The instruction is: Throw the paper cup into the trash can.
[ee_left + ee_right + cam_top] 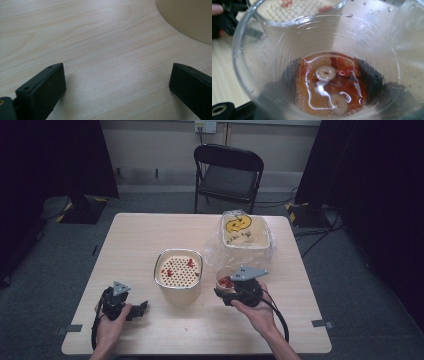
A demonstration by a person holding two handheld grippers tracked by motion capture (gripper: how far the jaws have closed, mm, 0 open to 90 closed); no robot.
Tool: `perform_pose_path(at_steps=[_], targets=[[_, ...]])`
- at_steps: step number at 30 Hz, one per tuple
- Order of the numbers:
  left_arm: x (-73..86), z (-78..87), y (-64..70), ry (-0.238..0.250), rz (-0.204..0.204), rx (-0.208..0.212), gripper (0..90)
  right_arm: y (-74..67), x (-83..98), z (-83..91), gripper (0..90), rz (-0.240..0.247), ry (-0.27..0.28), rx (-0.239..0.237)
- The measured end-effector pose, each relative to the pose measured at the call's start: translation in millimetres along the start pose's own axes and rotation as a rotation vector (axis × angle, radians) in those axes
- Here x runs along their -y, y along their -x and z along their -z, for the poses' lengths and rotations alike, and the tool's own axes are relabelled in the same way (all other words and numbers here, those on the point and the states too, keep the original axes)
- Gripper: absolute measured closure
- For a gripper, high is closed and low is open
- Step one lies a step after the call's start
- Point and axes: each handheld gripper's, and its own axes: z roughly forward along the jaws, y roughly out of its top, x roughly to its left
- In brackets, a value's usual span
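My left gripper [141, 308] sits low at about eight o'clock on the tabletop [150, 235], its jaws spread wide with bare wood grain between them and nothing in their grasp; in the left gripper view the jaws rest close over the tabletop [100, 50], and the curved beige wall of the strainer tub [192, 20] rises at two o'clock, well apart from both jaws. Moving right, that strainer tub [178, 272] stands near the middle of the tabletop, a perforated cream insert inside a shiny rim, with a few red pieces [167, 272] lying on the holes. At one o'clock from it stands a tub wrapped in clear plastic [245, 237] with a yellow pumpkin face on top. My right gripper [226, 292] is at about five o'clock on the tabletop, just right of the strainer tub, and its jaws are drawn narrow around a clear plastic cup [225, 281], pressing on its sides. In the right gripper view the clear plastic cup [262, 82] is tipped toward me; reddish liquid pools at its bottom with red chunks [344, 66] and pale ring-shaped slices [325, 72] floating in it. Beyond its rim, at twelve o'clock, lies the strainer tub's perforated insert [294, 10].
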Motion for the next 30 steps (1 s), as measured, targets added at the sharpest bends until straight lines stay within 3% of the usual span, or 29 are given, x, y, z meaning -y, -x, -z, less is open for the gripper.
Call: perform_pose_path(at_steps=[7,11,22,25,30], targets=[[0.0,0.0,0.0,0.0,0.0,0.0,0.2,1.6,-26.3,4.9,43.0,0.029,0.021,0.01],[0.0,0.0,0.0,0.0,0.0,0.0,0.2,3.2,-47.2,2.4,43.3,0.065,0.024,0.043],[0.0,0.0,0.0,0.0,0.0,0.0,0.2,-3.0,-88.8,-13.8,43.8,0.193,0.004,0.111],[0.0,0.0,-0.1,0.0,-0.001,0.0,0.2,-5.8,-99.8,-24.8,44.1,0.266,-0.027,0.143],[0.0,0.0,0.0,0.0,0.0,0.0,0.2,-8.3,-111.4,-36.9,44.5,0.34,-0.061,0.191]])
